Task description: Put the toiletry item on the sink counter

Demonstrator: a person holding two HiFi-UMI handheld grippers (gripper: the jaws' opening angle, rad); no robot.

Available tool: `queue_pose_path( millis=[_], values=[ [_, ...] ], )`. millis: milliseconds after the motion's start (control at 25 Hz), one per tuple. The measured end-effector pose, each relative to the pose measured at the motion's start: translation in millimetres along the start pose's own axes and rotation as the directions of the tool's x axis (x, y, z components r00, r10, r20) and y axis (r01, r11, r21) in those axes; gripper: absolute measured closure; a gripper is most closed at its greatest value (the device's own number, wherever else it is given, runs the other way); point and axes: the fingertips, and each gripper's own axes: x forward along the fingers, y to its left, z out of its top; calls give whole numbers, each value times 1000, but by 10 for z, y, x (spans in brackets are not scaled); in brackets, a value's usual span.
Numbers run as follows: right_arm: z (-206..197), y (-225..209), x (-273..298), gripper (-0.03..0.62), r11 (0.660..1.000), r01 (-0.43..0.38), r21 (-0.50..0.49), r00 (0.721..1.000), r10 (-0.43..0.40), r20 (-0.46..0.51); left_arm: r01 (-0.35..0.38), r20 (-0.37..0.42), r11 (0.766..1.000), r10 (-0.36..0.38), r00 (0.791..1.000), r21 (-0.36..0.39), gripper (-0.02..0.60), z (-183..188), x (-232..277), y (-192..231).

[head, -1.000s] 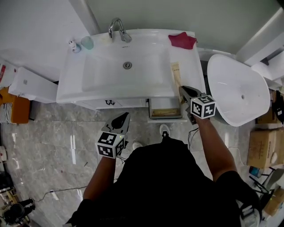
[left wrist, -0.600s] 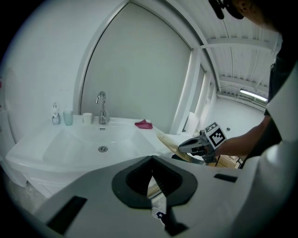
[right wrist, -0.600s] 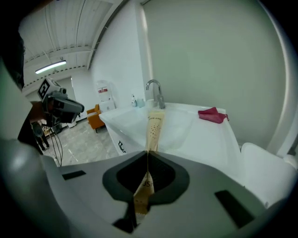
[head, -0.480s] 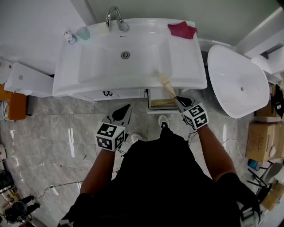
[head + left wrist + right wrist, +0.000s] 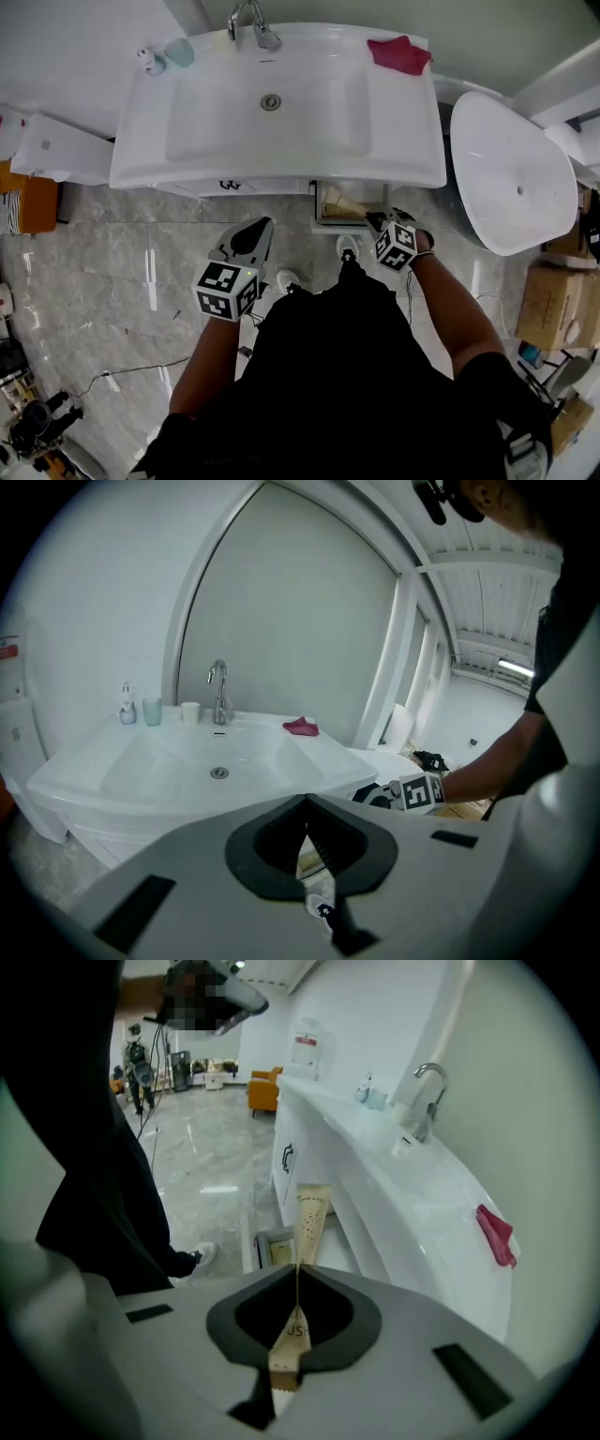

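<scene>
Toiletry tube [image 5: 312, 1213] showing "US", pinched in right gripper [image 5: 296, 1266].

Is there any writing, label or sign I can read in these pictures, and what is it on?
"US": on the tan tube clamped in the right gripper; the rest is hidden by its jaws.
Small print higher up the tube: too small to read.
Dark mark on the cabinet: blurred.
Red and white sign: blurred.

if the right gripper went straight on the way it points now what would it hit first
Probably the open drawer under the sink counter. The tube clamped in the right gripper would reach it before the jaws do. Depth is unclear, so this is a guess.
</scene>
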Motion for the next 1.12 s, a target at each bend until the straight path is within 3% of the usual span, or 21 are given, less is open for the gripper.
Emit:
queue_pose_path(
  millis=[240,600,920,1120],
  values=[
    [-280,-42,578,585,984,-50,-172,991,28,-128,-45,-9,999,45,999,-20,577,-11,-42,-11],
    [-629,-57,1315,585,937,-138,-319,964,53,-260,-151,-45,988,149,988,-42,577,-41,-143,58],
    [-638,-90,1620,583,914,-157,-373,958,50,-281,-213,-66,974,209,976,-69,577,-86,-167,119],
    [-595,-131,1632,583,941,-126,-313,964,42,-263,-208,-62,975,204,977,-81,577,-60,-138,123]
  ],
)
